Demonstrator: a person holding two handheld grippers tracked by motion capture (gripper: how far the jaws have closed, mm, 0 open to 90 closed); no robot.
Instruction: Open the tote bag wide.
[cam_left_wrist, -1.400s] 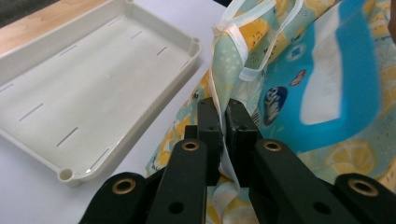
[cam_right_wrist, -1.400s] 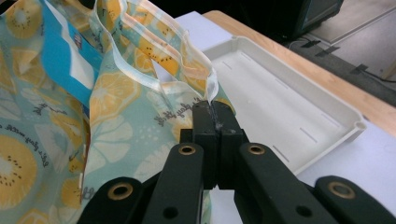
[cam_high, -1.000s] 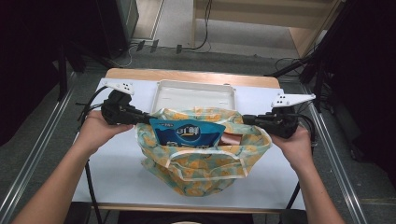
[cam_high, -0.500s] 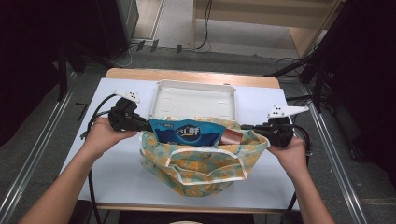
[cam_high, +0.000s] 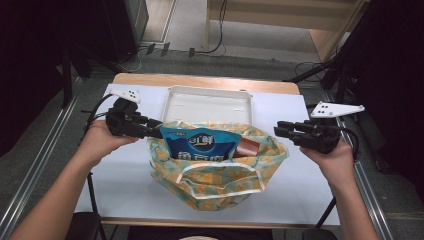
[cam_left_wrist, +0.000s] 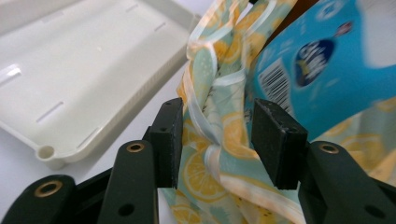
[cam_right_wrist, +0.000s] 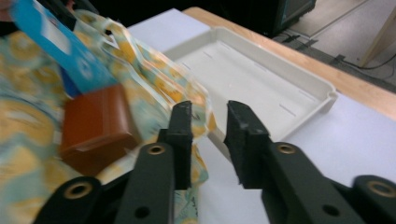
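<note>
From the high view, a lemon-print bag (cam_high: 217, 162) sits mid-table just in front of a white tray (cam_high: 209, 104), a blue snack pouch (cam_high: 200, 145) and a brown packet (cam_high: 247, 146) poking from its mouth, the left gripper (cam_high: 152, 131) at its rim and the right gripper (cam_high: 278, 130) apart from it. In the left gripper view, the jaws have just been opening, cloth loose between unpressing pads; in the right gripper view, jaws likewise just parted, gripping nothing – the bag looks released, unpacking yet to begin

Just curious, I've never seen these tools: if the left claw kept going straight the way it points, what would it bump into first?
The left claw, jaws just opened, would first meet the lemon-print cloth bag, whose edge lies between them; just behind, probably, the blue snack packet.
</note>
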